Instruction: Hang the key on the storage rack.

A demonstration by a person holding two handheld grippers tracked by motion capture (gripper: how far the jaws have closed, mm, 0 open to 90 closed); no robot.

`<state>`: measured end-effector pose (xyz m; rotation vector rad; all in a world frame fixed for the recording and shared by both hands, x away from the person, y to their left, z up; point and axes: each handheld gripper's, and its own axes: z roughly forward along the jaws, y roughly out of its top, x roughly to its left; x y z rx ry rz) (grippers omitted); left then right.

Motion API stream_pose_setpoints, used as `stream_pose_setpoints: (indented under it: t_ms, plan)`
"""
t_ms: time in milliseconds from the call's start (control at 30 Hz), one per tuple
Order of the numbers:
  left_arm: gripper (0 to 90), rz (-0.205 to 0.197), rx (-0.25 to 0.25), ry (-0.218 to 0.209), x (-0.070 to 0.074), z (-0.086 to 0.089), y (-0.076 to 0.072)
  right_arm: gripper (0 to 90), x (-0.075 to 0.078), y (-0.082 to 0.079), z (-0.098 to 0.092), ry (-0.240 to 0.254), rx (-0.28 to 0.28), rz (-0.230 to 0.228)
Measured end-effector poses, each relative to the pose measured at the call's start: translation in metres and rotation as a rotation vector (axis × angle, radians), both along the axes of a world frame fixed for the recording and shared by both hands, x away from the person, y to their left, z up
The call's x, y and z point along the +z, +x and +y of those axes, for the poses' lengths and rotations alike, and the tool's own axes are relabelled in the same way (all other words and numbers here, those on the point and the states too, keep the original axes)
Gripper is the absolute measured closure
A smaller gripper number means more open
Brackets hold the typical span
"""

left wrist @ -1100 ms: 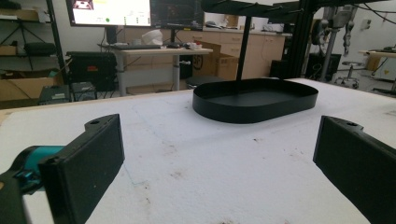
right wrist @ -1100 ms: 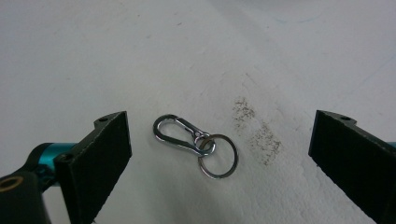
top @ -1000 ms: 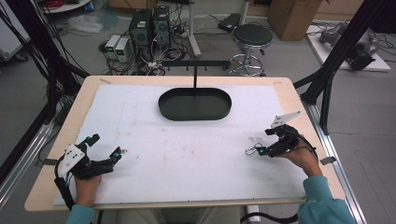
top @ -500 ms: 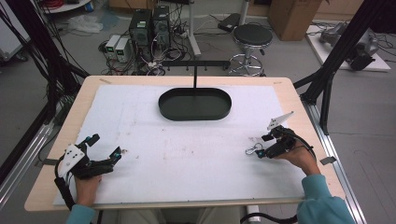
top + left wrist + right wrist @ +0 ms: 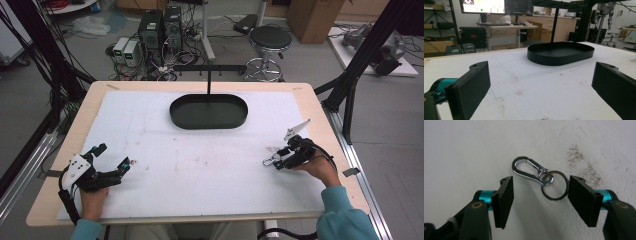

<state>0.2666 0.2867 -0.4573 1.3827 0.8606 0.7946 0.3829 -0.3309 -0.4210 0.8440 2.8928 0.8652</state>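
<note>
A silver carabiner clip [image 5: 530,170] with a key ring [image 5: 555,185] linked to it lies flat on the white mat. My right gripper [image 5: 541,202] is open and points down at it, the ring lying between the jaws close to the right-hand one. From above, the clip [image 5: 270,161] sits at the tip of the right gripper [image 5: 279,161] near the table's right side. My left gripper [image 5: 114,164] rests open at the front left with nothing between its jaws. A black oval tray [image 5: 209,111] with an upright post stands at the back centre, also ahead of the left gripper [image 5: 537,85].
The white mat [image 5: 200,165] covers most of the wooden table [image 5: 310,100] and carries small dark specks [image 5: 584,167]. Black frame struts [image 5: 360,65] rise at the right and left edges. Beyond the table stand a stool [image 5: 270,40] and computer boxes [image 5: 160,30].
The right gripper has shifted slightly left and down toward the carabiner clip. The left gripper has stayed put.
</note>
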Motion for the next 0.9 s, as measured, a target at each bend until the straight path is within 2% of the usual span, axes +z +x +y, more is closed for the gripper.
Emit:
stream_pose_setpoints:
  t_ms: [133, 200, 367, 600, 667, 900]
  plan:
    - [2.3, -0.001, -0.001, 0.002, 0.0000, 0.0000, 0.0000, 44.7, 0.0010, -0.0002, -0.0010, 0.003, 0.004, -0.003]
    - [2.3, -0.001, 0.000, -0.001, 0.0000, -0.0002, 0.0000, 52.1, 0.0031, -0.0015, -0.0021, 0.012, 0.013, -0.002]
    - [2.3, -0.001, 0.000, 0.001, 0.0000, -0.0001, 0.0000, 57.0, 0.0039, -0.0023, -0.0027, 0.007, 0.021, -0.003]
    - [2.3, -0.001, -0.002, 0.005, 0.0001, 0.0001, -0.0001, 68.6, 0.0065, -0.0038, -0.0030, 0.008, 0.027, -0.005]
    - [2.3, 0.000, -0.002, 0.004, 0.0001, 0.0001, -0.0001, 71.5, 0.0077, -0.0038, -0.0040, 0.008, 0.017, -0.018]
    - [2.3, -0.001, -0.003, 0.005, 0.0001, 0.0000, -0.0001, 78.0, 0.0081, -0.0041, -0.0029, 0.006, 0.013, -0.017]
